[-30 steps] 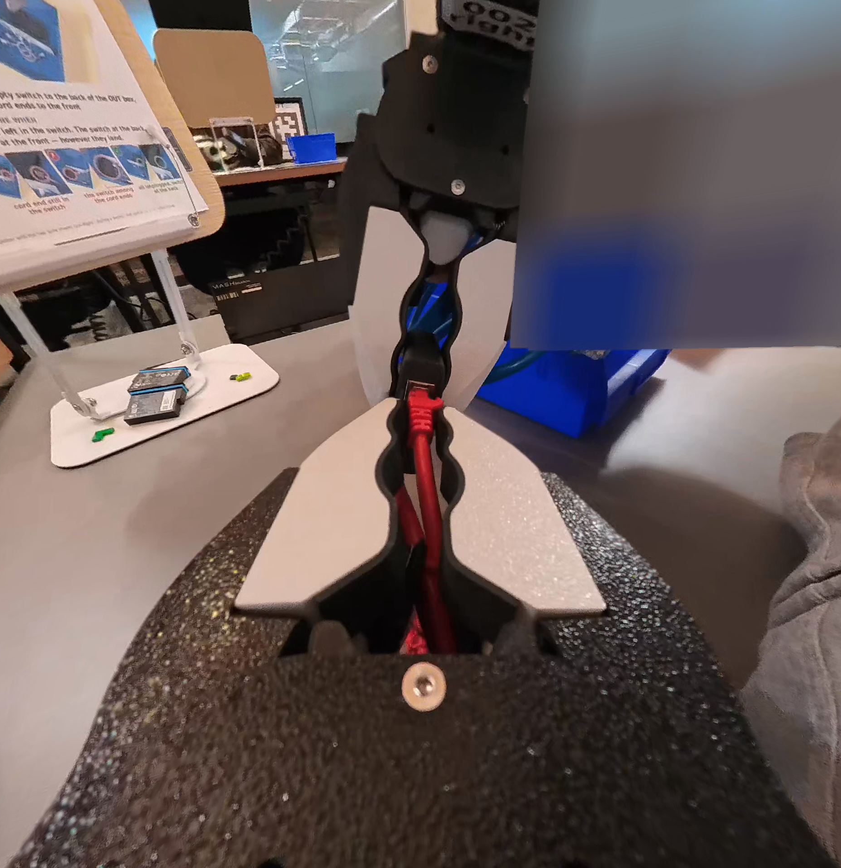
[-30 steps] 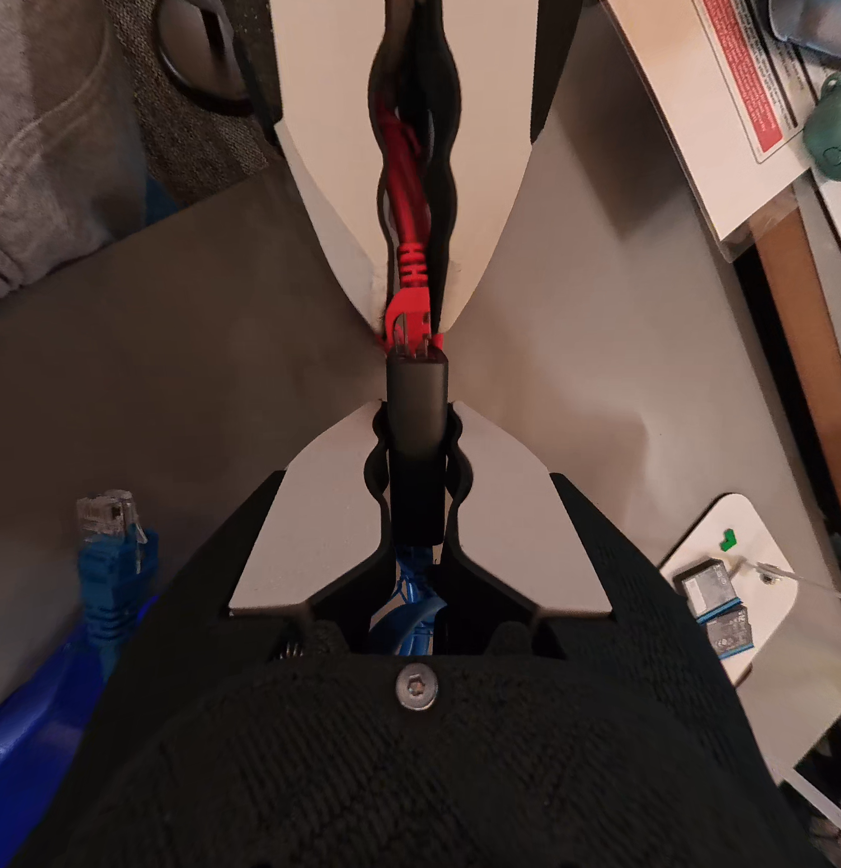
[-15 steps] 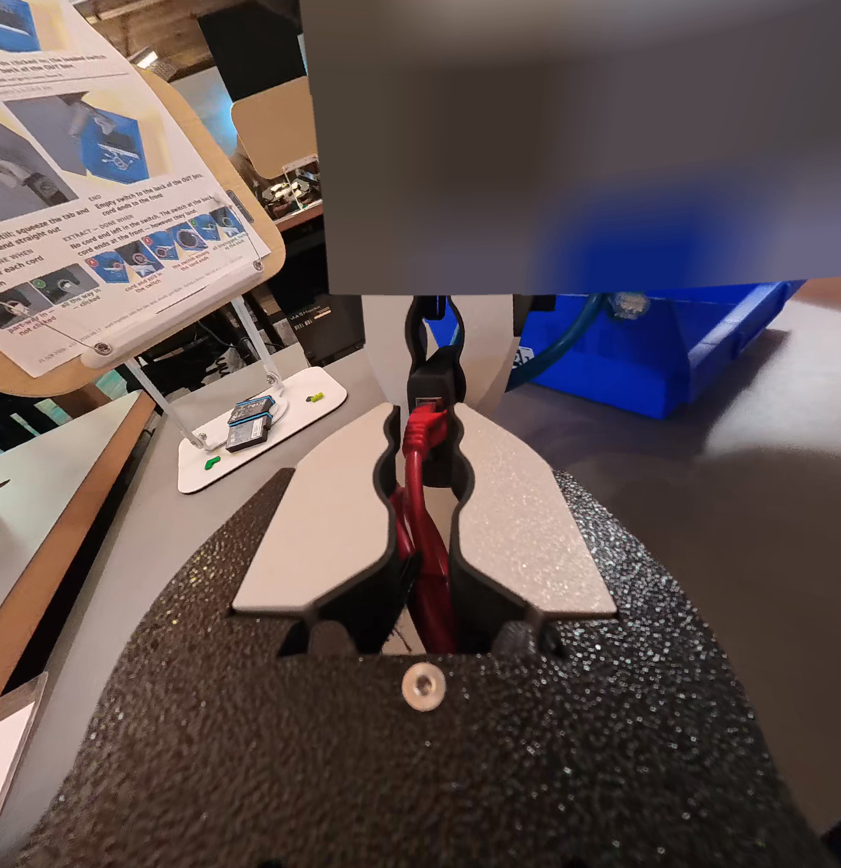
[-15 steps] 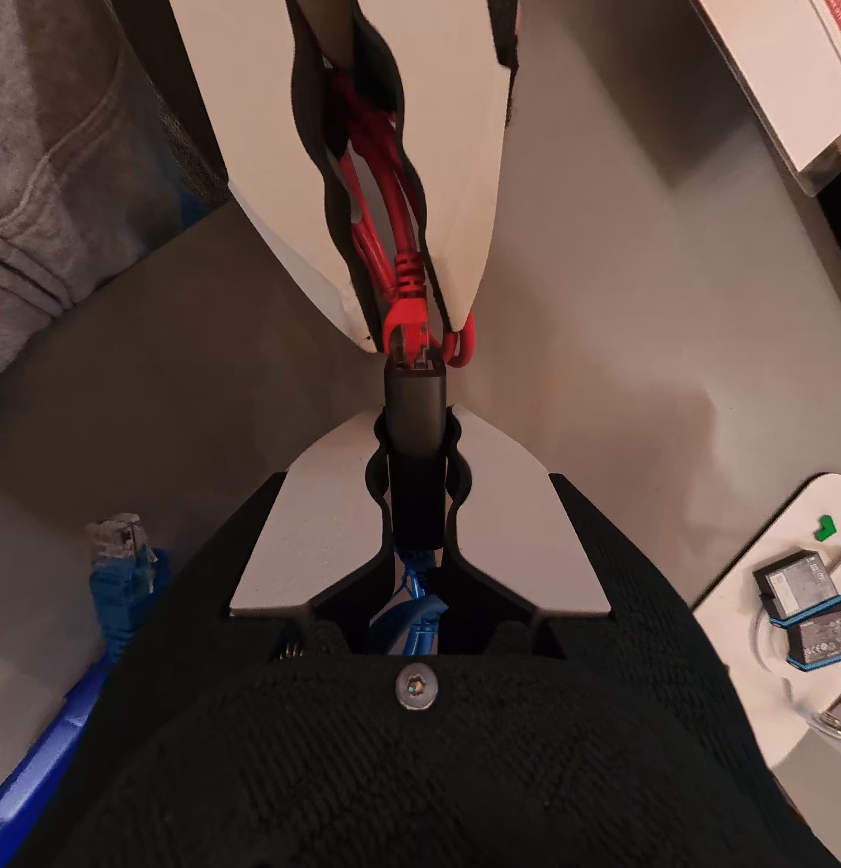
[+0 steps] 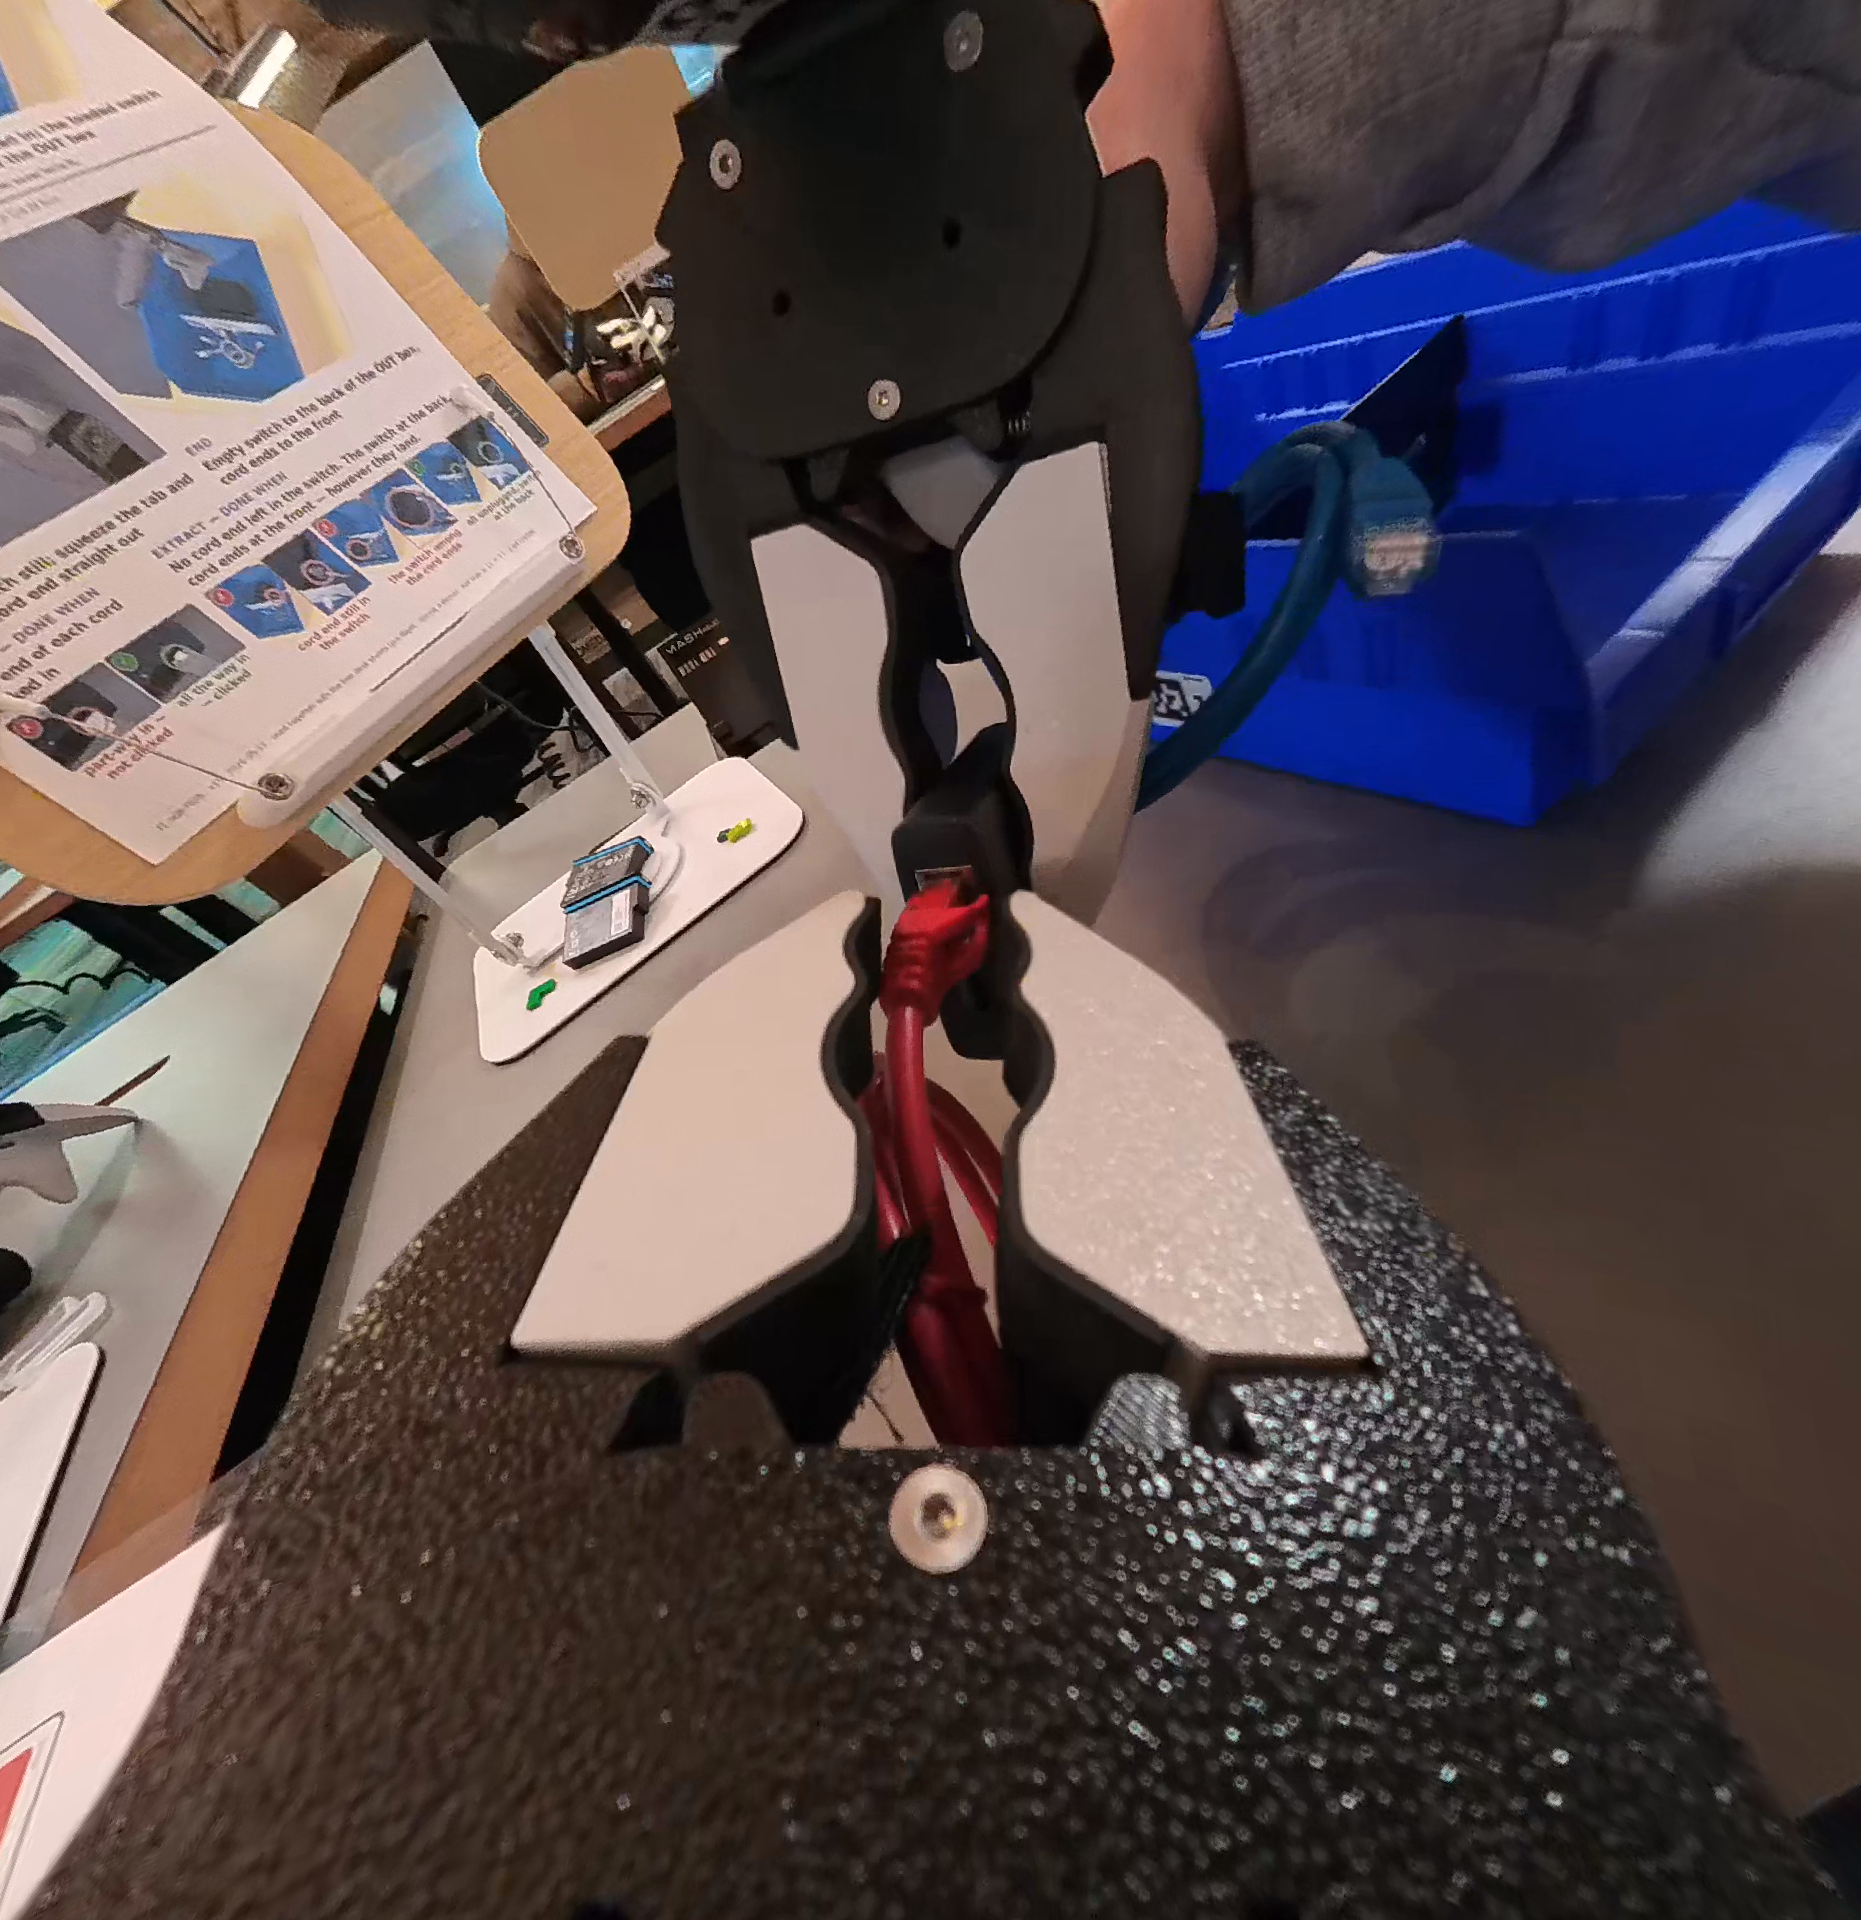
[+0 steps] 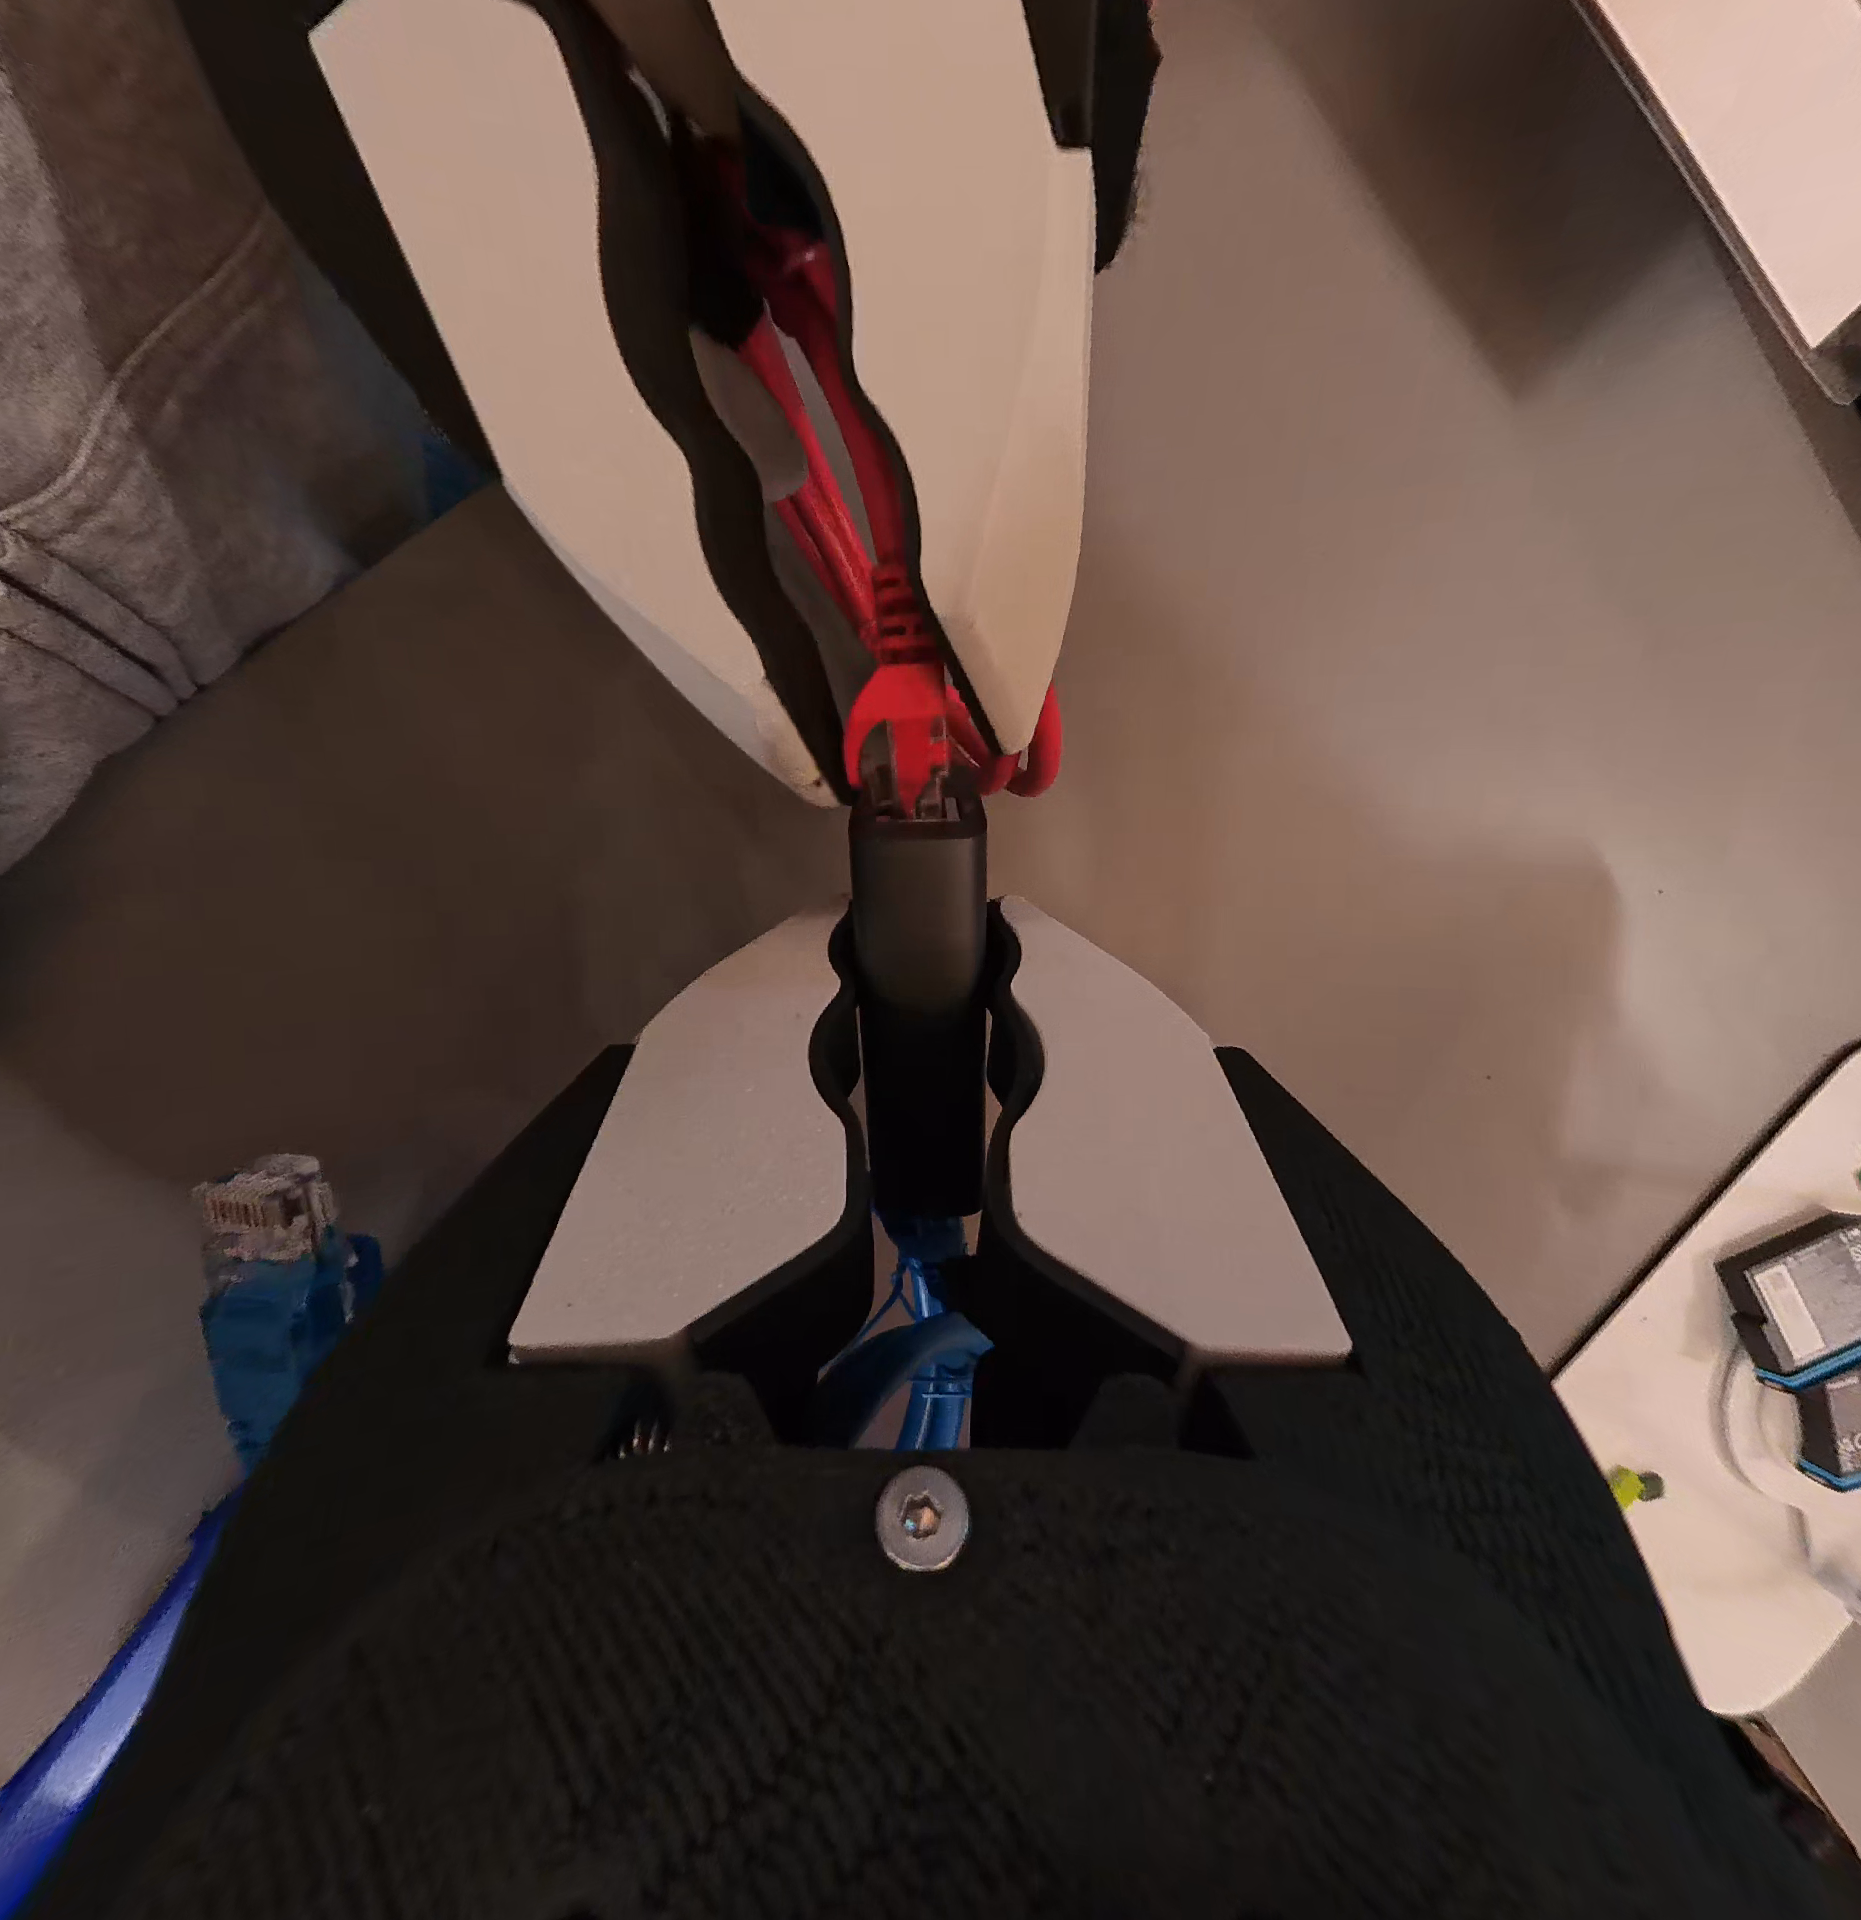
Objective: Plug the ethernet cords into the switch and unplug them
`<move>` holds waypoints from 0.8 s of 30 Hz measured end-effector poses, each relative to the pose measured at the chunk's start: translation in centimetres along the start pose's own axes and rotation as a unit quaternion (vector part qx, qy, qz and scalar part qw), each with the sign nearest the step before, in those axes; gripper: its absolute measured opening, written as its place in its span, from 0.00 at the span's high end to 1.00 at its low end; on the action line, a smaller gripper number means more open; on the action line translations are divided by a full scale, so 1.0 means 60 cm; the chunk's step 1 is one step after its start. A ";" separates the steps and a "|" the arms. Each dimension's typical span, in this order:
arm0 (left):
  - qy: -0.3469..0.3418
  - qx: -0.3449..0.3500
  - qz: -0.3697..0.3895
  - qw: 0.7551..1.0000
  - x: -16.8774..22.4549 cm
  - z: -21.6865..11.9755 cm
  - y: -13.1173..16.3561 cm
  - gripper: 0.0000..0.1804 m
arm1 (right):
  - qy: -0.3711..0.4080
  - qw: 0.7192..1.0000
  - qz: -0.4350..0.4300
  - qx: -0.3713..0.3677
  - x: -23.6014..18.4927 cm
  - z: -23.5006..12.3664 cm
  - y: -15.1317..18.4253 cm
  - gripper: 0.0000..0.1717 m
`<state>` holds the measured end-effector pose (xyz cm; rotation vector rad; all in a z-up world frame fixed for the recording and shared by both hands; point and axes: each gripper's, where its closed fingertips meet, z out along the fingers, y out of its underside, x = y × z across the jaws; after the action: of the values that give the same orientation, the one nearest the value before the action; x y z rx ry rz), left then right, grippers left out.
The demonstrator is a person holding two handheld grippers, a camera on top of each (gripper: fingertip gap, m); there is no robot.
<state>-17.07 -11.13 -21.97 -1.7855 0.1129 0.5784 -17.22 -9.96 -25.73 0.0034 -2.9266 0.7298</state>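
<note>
Item one, the left gripper [image 5: 941, 935]: its two pale fingers are seen parted around a red cord [image 5: 910, 1049], with a clear gap on the left side of the plug; whether the right pad touches the plug cannot be told, so the cord is taken as lying between the fingers rather than clamped. Item two, the red cord: its plug [image 5: 941, 920] is seated in the open end of a small black switch [image 5: 957, 831], and the rest of the cord is looped back between the left fingers. Item three, the right gripper [image 6: 918, 935]: its dark pads are pressed against both sides of the black switch [image 6: 915, 997], which is held lengthwise and projects past the fingertips toward the left gripper. Item four, a blue cord [image 6: 931, 1351]: it is seen leaving the rear end of the switch inside the right gripper, and a loose blue plug [image 6: 266, 1236] is seen at the lower left of the right wrist view. Item five, a blue bin [image 5: 1591, 540]: it is set on the grey table [image 5: 1528, 1039] behind the right gripper, with the blue cord hanging beside it. Item six, an instruction board [image 5: 230, 468] on a white stand base [image 5: 645, 914]: two small dark batteries [image 5: 604, 899] are laid on the base. A grey sleeve [image 5: 1528, 104] is visible at the upper right.
</note>
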 end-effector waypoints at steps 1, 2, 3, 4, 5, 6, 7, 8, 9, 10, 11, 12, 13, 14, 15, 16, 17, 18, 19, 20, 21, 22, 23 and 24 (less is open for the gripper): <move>0.000 -0.001 0.004 1.000 0.000 0.000 0.000 0.89 | 0.001 1.000 0.000 -0.001 0.000 0.000 0.000 0.89; 0.000 -0.003 0.004 1.000 0.001 0.001 0.000 0.89 | 0.002 1.000 -0.001 -0.002 -0.001 -0.001 0.000 0.88; 0.002 -0.005 0.004 1.000 0.002 0.001 0.001 0.89 | 0.001 1.000 -0.001 -0.002 -0.002 -0.001 0.000 0.89; 0.005 -0.007 0.005 1.000 0.004 0.001 0.001 0.90 | 0.002 1.000 -0.001 -0.002 -0.003 0.000 0.001 0.89; 0.006 -0.009 0.008 1.000 0.005 0.001 0.001 0.90 | 0.002 1.000 -0.002 -0.003 -0.004 0.000 0.001 0.88; 0.007 -0.013 0.009 1.000 0.006 0.000 0.002 0.90 | 0.002 1.000 -0.002 -0.004 -0.006 0.000 0.001 0.89; 0.008 -0.018 0.007 1.000 0.008 0.000 0.003 0.90 | 0.004 1.000 -0.003 -0.005 -0.006 0.000 0.002 0.89; 0.005 -0.020 0.004 1.000 0.008 0.000 0.003 0.90 | 0.005 1.000 -0.001 -0.003 -0.006 0.000 0.001 0.89; -0.002 -0.017 0.004 1.000 0.006 -0.001 0.002 0.90 | 0.005 1.000 0.004 0.001 -0.005 -0.001 -0.001 0.89; -0.010 -0.014 0.009 1.000 0.004 -0.002 0.000 0.90 | 0.004 1.000 0.008 0.007 -0.005 -0.003 -0.002 0.89; -0.017 -0.012 0.016 1.000 0.004 -0.003 -0.002 0.90 | 0.002 1.000 0.013 0.012 -0.005 -0.004 -0.004 0.89; -0.024 -0.012 0.024 0.999 0.003 -0.004 -0.003 0.91 | 0.000 1.000 0.018 0.015 -0.006 -0.005 -0.005 0.88; -0.030 -0.015 0.032 0.999 0.003 -0.004 -0.003 0.91 | 0.001 1.000 0.020 0.016 -0.005 -0.004 -0.004 0.88; -0.033 -0.018 0.038 0.999 0.003 -0.004 -0.002 0.91 | 0.003 1.000 0.022 0.015 -0.004 -0.004 -0.004 0.88; -0.036 -0.019 0.044 0.998 0.002 -0.004 -0.003 0.91 | 0.005 1.000 0.025 0.016 -0.004 -0.005 -0.005 0.88; -0.039 -0.015 0.051 0.998 0.000 -0.006 -0.005 0.91 | 0.003 0.999 0.027 0.022 -0.004 -0.008 -0.008 0.88; -0.036 -0.006 0.056 0.998 0.000 -0.008 -0.010 0.91 | -0.003 0.999 0.028 0.031 -0.007 -0.010 -0.011 0.88; -0.023 0.008 0.052 0.998 0.003 -0.011 -0.017 0.91 | -0.013 0.999 0.030 0.040 -0.012 -0.012 -0.015 0.88; -0.008 0.017 0.026 0.999 0.004 -0.013 -0.020 0.91 | -0.017 0.998 0.031 0.044 -0.015 -0.013 -0.017 0.88; 0.004 0.020 0.009 1.000 0.005 -0.013 -0.019 0.91 | -0.018 0.999 0.029 0.041 -0.016 -0.012 -0.015 0.88; 0.008 0.017 0.007 1.000 0.005 -0.011 -0.016 0.91 | -0.016 0.999 0.027 0.036 -0.015 -0.010 -0.014 0.88; 0.004 0.016 0.012 1.000 0.005 -0.010 -0.015 0.91 | -0.015 0.999 0.025 0.038 -0.014 -0.010 -0.014 0.88; 0.002 0.020 0.012 1.000 0.004 -0.012 -0.017 0.91 | -0.015 0.999 0.027 0.044 -0.013 -0.011 -0.016 0.88; 0.002 0.025 0.004 1.000 0.000 -0.013 -0.019 0.91 | -0.011 0.998 0.030 0.053 -0.010 -0.014 -0.020 0.88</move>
<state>-16.36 -11.54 -20.84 -1.7396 0.1363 0.5725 -16.46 -10.67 -24.53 -0.0684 -2.9158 0.8994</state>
